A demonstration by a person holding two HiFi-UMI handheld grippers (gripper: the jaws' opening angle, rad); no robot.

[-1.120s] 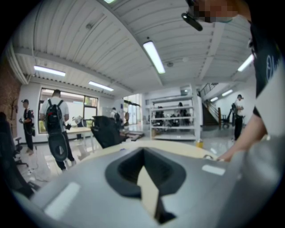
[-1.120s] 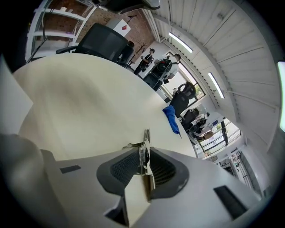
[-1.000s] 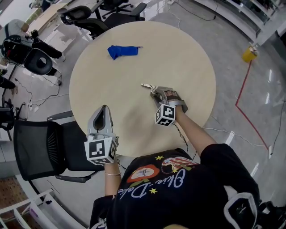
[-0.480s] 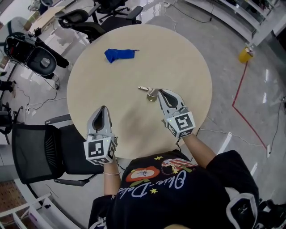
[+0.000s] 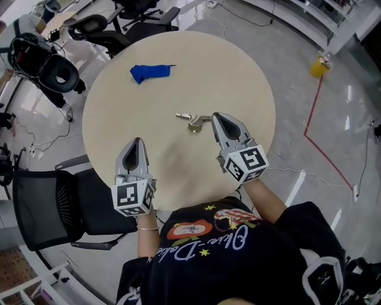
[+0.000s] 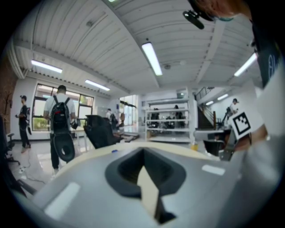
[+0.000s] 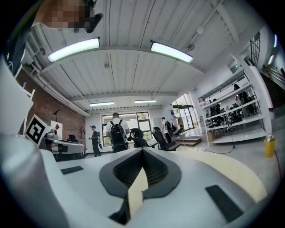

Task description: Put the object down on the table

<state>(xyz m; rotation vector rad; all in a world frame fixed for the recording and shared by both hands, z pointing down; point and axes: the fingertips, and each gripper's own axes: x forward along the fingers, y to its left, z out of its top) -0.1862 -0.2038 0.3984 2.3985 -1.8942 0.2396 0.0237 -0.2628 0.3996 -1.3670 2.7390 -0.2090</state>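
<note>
A small silver and brass metal object [image 5: 191, 121] lies flat near the middle of the round beige table [image 5: 244, 77]. My right gripper [image 5: 215, 117] points at it from the right, its tip just short of it; the jaws are shut with nothing between them. In the right gripper view the right gripper [image 7: 142, 150] has its two jaws meeting at a point. My left gripper [image 5: 138, 142] hovers over the table's near left part, shut and empty, and its jaws in the left gripper view [image 6: 143, 152] are closed too. A blue cloth-like thing [image 5: 149, 72] lies at the far left of the table.
Black office chairs stand at the near left [image 5: 44, 199] and beyond the table's far edge [image 5: 140, 18]. A yellow object [image 5: 318, 65] and a red line [image 5: 309, 128] are on the floor to the right. People with backpacks stand far off in both gripper views.
The right gripper has let go of the metal object, drawn back to the right of it and shut its jaws. The object stays on the table. The left gripper has barely moved.
</note>
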